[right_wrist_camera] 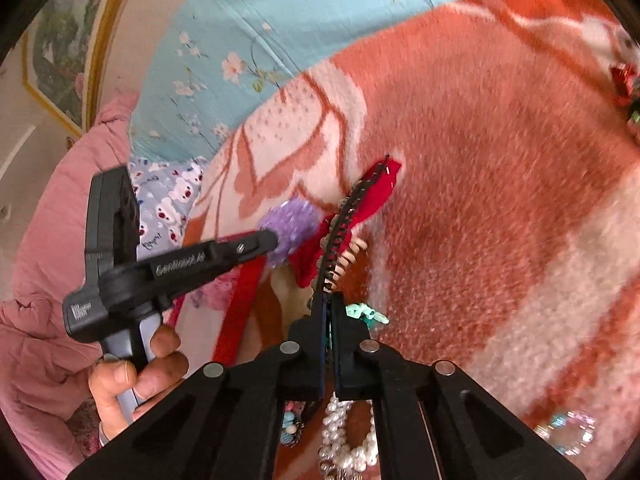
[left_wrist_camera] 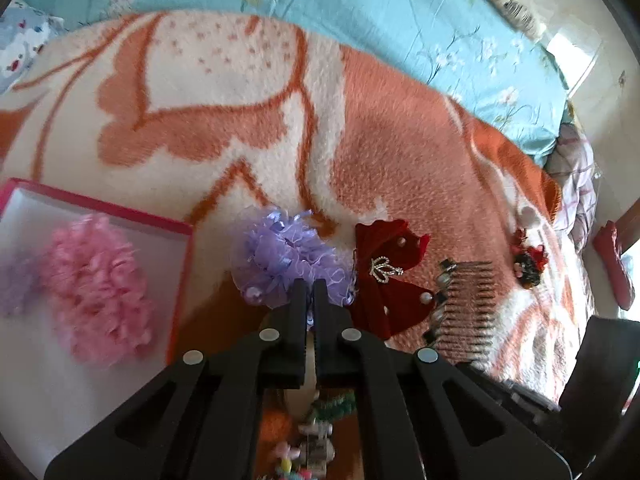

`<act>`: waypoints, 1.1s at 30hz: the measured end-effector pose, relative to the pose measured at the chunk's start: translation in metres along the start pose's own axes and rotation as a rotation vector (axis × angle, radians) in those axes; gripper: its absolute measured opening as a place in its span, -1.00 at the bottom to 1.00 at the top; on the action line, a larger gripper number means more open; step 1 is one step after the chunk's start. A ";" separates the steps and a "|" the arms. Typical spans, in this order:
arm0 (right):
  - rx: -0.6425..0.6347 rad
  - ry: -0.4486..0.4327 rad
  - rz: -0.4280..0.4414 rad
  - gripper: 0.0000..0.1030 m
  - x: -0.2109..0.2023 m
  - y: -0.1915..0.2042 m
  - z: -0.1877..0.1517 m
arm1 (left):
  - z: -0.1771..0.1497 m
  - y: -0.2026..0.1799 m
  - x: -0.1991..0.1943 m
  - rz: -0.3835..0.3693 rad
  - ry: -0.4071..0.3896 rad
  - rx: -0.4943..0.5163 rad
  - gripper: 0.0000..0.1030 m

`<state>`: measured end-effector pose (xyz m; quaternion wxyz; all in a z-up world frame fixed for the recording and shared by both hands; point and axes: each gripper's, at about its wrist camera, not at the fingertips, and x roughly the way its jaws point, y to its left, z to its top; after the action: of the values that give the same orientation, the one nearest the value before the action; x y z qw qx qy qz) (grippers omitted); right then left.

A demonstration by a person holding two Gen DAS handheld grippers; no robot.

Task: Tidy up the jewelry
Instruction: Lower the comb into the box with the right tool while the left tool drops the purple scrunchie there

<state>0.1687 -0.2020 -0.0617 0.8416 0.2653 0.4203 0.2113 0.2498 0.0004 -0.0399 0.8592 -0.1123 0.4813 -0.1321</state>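
Between the jaws of the left gripper (left_wrist_camera: 307, 286): a purple ruffled hair scrunchie (left_wrist_camera: 280, 256), pinched at its near edge, jaws clenched on it. Left of those jaws: a pink-rimmed white box (left_wrist_camera: 120, 210) holding a pink ruffled scrunchie (left_wrist_camera: 96, 292) and, at its far-left edge, a pale purple one (left_wrist_camera: 16, 284) (blurred). Just right of the jaws: a red velvet bow clip (left_wrist_camera: 390, 276) with a rhinestone crown and pearls, touching the purple scrunchie. Beyond the bow, further right: a metal hair comb (left_wrist_camera: 464, 308) with pearl trim, then a small red-and-dark flower clip (left_wrist_camera: 528, 260), well apart. All rest on an orange-and-cream blanket (left_wrist_camera: 400, 152) over a blue floral bedsheet (left_wrist_camera: 360, 12).

Between the jaws of the right gripper (right_wrist_camera: 329, 300): the hair comb (right_wrist_camera: 340, 240) again, seen edge-on, jaws closed on its near end; it stands tilted over the red bow (right_wrist_camera: 376, 192). Under the right jaws: a pearl bracelet (right_wrist_camera: 344, 440) and a teal clip (right_wrist_camera: 366, 314). Right of them, near the frame edge: a crystal bracelet (right_wrist_camera: 568, 432).
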 end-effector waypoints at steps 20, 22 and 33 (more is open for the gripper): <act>-0.078 -0.022 0.037 -0.98 -0.026 0.056 -0.013 | -0.062 0.054 -0.127 0.016 -0.170 -0.098 -0.98; -0.086 -0.013 0.041 -0.98 -0.023 0.063 -0.016 | -0.067 0.064 -0.135 0.033 -0.181 -0.118 -0.98; -0.140 0.053 0.081 -0.98 0.007 0.104 -0.035 | -0.084 0.114 -0.160 0.074 -0.221 -0.202 -0.98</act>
<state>0.1303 -0.1084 -0.0180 0.8375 0.2170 0.4154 0.2809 0.1110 0.1559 0.0083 0.8955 -0.1944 0.3986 -0.0381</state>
